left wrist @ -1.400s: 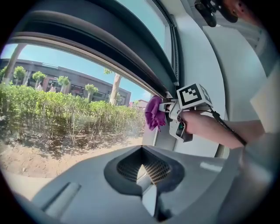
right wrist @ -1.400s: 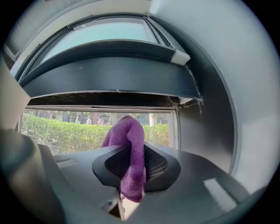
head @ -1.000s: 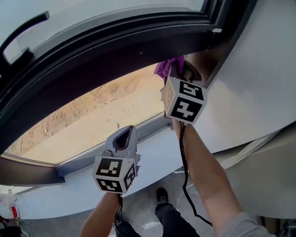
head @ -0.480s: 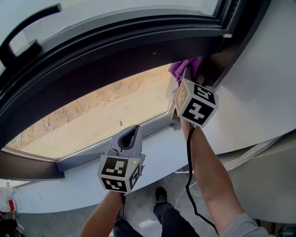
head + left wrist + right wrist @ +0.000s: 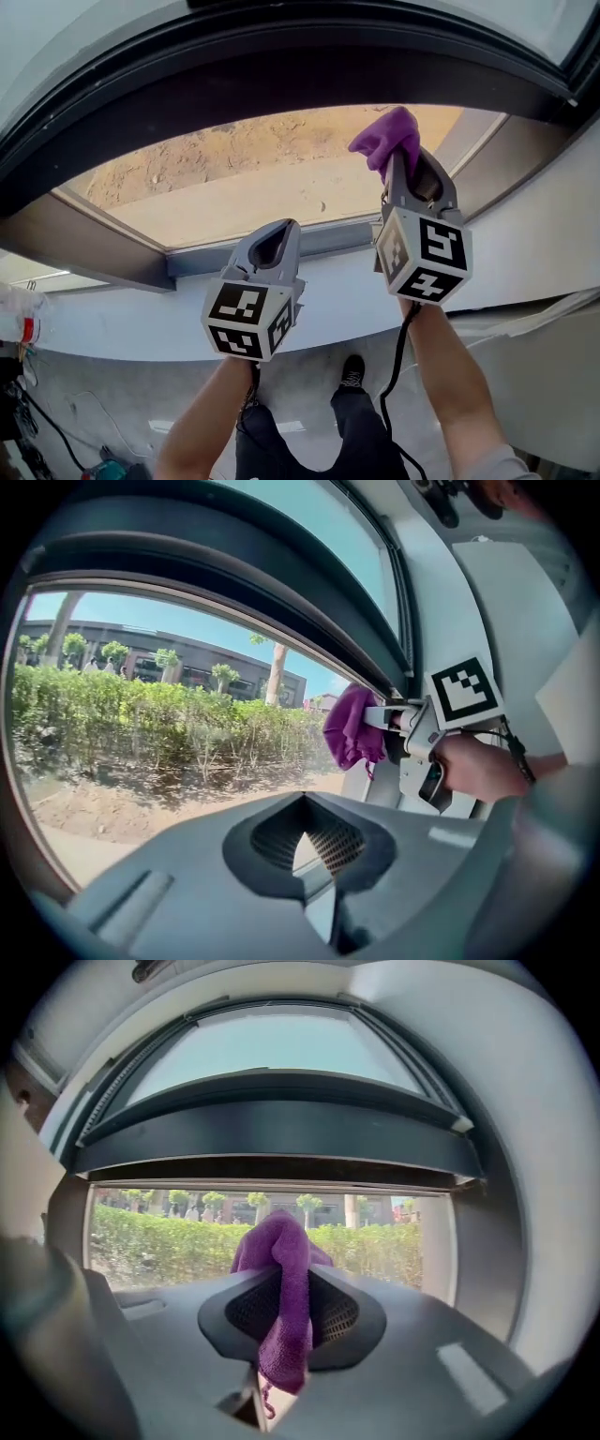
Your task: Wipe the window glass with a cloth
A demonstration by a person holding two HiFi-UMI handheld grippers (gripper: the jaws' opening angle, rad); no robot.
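Observation:
My right gripper (image 5: 405, 167) is shut on a purple cloth (image 5: 386, 138), whose bunched end sticks out past the jaws toward the window glass (image 5: 244, 178). In the right gripper view the purple cloth (image 5: 281, 1283) hangs between the jaws, and the glass (image 5: 187, 1232) lies ahead near its right frame edge. The left gripper view shows the cloth (image 5: 352, 728) at the right, in front of the pane (image 5: 141, 724). My left gripper (image 5: 272, 246) is shut and empty, held lower and to the left, near the sill.
A dark window frame (image 5: 281, 66) arches over the pane, with an open sash (image 5: 272, 1129) above it. A grey sill (image 5: 234, 253) runs below the glass. A white wall (image 5: 553, 244) stands at the right. Feet and floor (image 5: 352, 375) lie far below.
The view has tipped down, so the pane now fills the middle. My right gripper with the cloth has come away from the upper right frame corner and stands lower before the glass.

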